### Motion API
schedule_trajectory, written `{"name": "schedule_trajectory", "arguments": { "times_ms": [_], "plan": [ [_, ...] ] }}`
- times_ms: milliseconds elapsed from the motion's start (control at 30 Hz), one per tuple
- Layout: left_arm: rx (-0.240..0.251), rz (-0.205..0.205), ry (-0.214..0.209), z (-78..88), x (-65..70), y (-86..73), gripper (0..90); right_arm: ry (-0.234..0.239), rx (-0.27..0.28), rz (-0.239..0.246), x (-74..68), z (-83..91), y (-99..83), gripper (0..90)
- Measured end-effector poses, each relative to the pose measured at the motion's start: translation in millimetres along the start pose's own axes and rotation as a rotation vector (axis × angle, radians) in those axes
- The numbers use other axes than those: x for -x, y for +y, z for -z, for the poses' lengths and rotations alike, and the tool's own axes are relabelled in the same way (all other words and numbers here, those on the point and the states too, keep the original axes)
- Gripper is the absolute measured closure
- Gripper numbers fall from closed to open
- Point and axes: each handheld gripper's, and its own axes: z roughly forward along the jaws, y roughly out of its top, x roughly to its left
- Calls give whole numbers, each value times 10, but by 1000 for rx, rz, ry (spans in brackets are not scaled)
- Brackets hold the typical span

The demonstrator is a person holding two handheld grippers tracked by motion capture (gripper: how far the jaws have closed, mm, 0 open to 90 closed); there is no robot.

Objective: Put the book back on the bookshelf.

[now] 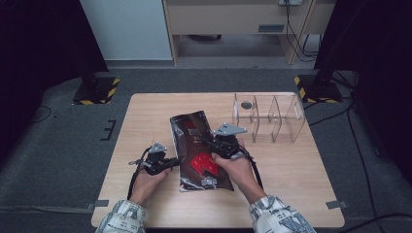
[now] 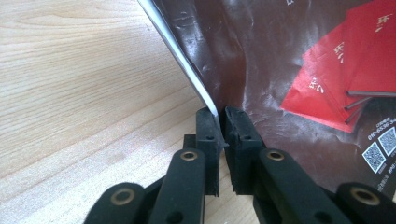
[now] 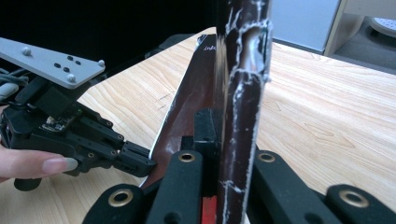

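A dark brown glossy magazine (image 1: 199, 145) with red cards printed on its cover lies mid-table, partly lifted. My left gripper (image 1: 176, 162) is at its left edge; in the left gripper view (image 2: 221, 119) the jaws are shut on the cover's thin white edge (image 2: 187, 70). My right gripper (image 1: 216, 145) holds the magazine from its right side. In the right gripper view the magazine's worn, creased edge (image 3: 240, 93) stands upright between the shut jaws (image 3: 229, 126). The left gripper (image 3: 140, 161) also appears there, with a hand behind it.
A clear acrylic organizer (image 1: 269, 116) with several compartments stands at the back right of the wooden table (image 1: 145, 111); a small dark round thing (image 1: 246, 105) sits in its left compartment. Grey carpet surrounds the table.
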Motion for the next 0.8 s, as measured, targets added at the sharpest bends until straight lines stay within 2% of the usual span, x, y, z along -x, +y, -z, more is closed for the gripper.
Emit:
{"name": "schedule_trajectory", "arguments": {
  "times_ms": [800],
  "plan": [
    [-1,-25,-2,47,15,46,875,1,-37,6,81,24,-13,862]
  ]
}}
